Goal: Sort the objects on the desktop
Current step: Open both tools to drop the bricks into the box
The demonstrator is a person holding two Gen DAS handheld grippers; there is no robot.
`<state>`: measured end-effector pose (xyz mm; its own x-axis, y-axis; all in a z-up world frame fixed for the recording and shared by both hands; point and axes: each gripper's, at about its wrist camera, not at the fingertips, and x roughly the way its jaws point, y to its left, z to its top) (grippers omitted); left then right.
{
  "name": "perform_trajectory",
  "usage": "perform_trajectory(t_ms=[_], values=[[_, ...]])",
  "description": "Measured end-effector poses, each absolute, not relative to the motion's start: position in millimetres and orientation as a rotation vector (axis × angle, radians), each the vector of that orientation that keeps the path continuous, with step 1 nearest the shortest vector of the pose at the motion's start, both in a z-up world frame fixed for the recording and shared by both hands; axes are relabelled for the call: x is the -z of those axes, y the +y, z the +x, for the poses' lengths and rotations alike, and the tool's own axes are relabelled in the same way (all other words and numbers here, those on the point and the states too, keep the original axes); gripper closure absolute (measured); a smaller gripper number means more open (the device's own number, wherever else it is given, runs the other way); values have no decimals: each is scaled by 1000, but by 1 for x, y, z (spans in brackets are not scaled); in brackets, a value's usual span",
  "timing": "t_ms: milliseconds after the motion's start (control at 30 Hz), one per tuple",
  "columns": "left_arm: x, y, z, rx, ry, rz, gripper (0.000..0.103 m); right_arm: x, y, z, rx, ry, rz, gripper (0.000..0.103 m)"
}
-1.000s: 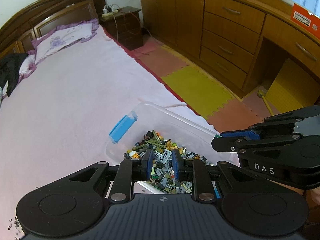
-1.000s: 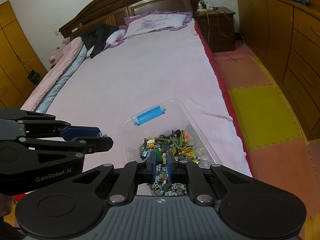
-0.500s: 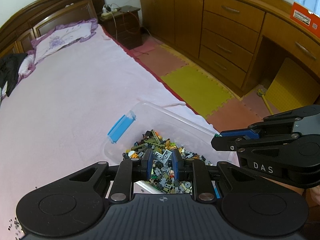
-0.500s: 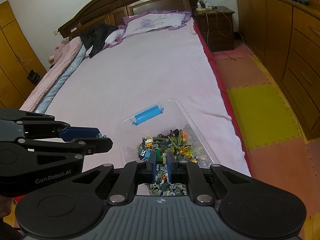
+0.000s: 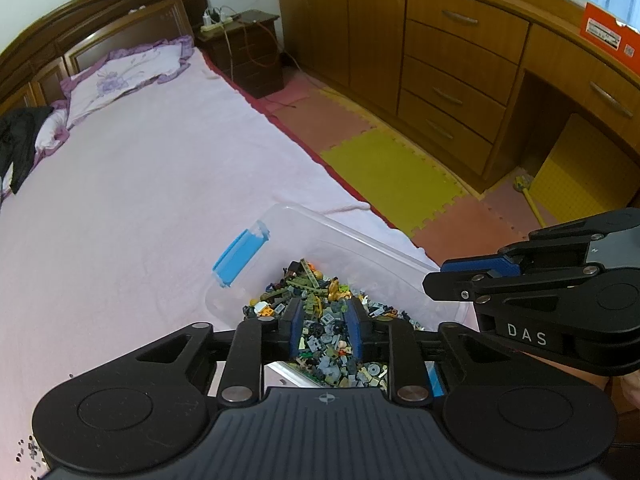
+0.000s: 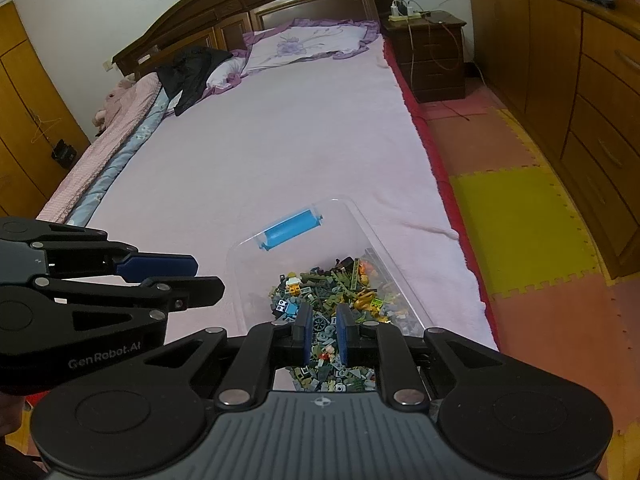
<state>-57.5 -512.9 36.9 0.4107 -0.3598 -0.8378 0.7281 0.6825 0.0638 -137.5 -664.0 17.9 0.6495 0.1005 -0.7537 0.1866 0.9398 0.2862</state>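
A clear plastic bin with a blue handle clip sits on the near end of the pink bed. It holds a pile of small toy bricks. My left gripper hovers above the pile, open with a narrow gap and empty. It also shows at the left in the right wrist view. My right gripper hovers above the pile too, open a little and empty. It also shows at the right in the left wrist view.
The pink bed sheet stretches ahead, with a pillow and dark clothes at the headboard. Wooden drawers and foam floor mats lie to the right. Tiny specks lie on the sheet at left.
Both views have drifted slightly; the bin sits a touch lower and closer in frame. Both grippers keep the same gap.
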Motion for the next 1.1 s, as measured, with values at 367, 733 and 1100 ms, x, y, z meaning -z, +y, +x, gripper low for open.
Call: perform_trajectory(t_ms=[367, 733, 1100], values=[[-34, -509, -57, 715, 917, 449, 58, -15, -665, -135, 73, 877, 346, 62], [-36, -482, -61, 646, 923, 403, 40, -9, -663, -131, 119, 886, 365, 29], [-52, -407, -71, 558, 884, 333, 27, -21, -624, -131, 162, 873, 419, 20]])
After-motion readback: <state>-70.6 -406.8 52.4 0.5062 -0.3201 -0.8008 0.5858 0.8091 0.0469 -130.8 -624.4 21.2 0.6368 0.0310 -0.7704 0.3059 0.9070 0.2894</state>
